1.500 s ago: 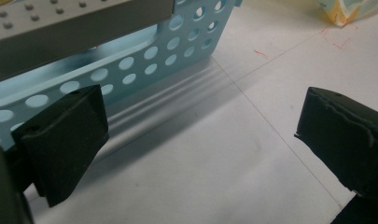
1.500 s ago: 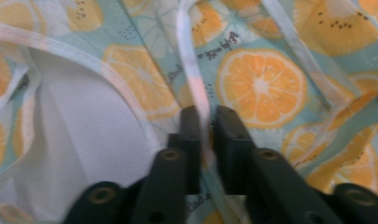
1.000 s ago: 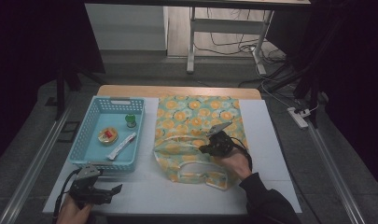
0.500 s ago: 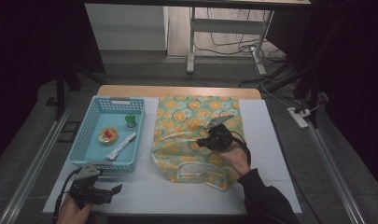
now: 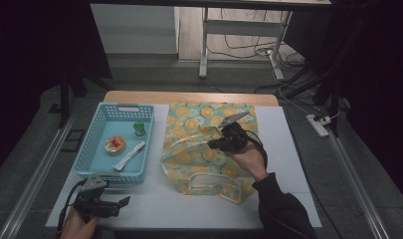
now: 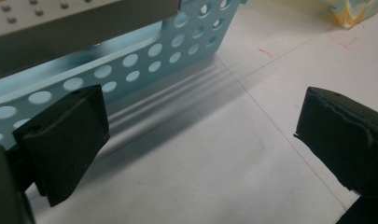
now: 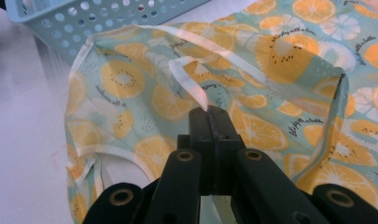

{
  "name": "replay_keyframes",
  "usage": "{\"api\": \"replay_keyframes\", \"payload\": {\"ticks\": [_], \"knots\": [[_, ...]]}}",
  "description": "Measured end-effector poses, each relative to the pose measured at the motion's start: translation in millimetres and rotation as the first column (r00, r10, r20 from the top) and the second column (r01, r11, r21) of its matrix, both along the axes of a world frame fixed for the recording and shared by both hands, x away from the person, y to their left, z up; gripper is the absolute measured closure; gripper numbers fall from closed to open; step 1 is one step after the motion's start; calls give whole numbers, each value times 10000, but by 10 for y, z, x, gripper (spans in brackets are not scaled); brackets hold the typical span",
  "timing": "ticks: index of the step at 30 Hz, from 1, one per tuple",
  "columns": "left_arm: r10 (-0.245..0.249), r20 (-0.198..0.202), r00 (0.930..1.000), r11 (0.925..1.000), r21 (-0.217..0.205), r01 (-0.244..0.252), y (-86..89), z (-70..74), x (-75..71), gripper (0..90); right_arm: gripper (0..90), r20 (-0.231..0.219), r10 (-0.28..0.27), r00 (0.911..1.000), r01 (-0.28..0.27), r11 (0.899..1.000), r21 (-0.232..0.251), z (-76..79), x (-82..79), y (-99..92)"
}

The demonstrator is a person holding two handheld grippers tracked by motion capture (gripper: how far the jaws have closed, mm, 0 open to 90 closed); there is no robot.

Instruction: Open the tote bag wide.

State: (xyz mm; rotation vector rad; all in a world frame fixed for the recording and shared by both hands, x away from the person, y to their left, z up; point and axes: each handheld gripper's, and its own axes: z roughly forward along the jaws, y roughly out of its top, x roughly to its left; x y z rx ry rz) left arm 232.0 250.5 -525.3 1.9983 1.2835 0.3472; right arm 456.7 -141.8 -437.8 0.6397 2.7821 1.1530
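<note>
Right claw (image 7: 208, 109) clamped on a pale handle strap (image 7: 189, 84) of the orange-print bag (image 5: 209, 149), lifting that strap and the upper layer off the rest (bag lying flat mid-desk, just right of the blue basket (image 5: 97, 172)). Left claw (image 5: 120, 202) spread wide and gripping nothing, low over the white desk (image 6: 214, 168) at its near edge, just in front of the basket's perforated wall (image 6: 144, 65). Inside the basket: a small green bottle (image 5: 139, 129), a round container (image 5: 115, 145) and a white stick-shaped item (image 5: 130, 155).

Small dark script repeats beside the orange slices on the printed bag (image 7: 280, 60), too fine to read for certain.
</note>
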Motion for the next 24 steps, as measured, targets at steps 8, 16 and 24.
{"api": "replay_keyframes", "payload": {"ticks": [8,16,24], "knots": [[54,-31,10000,10000,9,-54,-2,-1,3,25,900,84,67,9999,-67,10000,-52,110,41,64],[102,-41,9999,9999,-10,-102,-1,-3,5,25,900,124,100,9999,-99,9999,-41,207,65,121],[112,-70,9999,9999,-6,-112,1,-3,8,25,900,251,33,9997,-38,9998,179,298,92,120]]}}
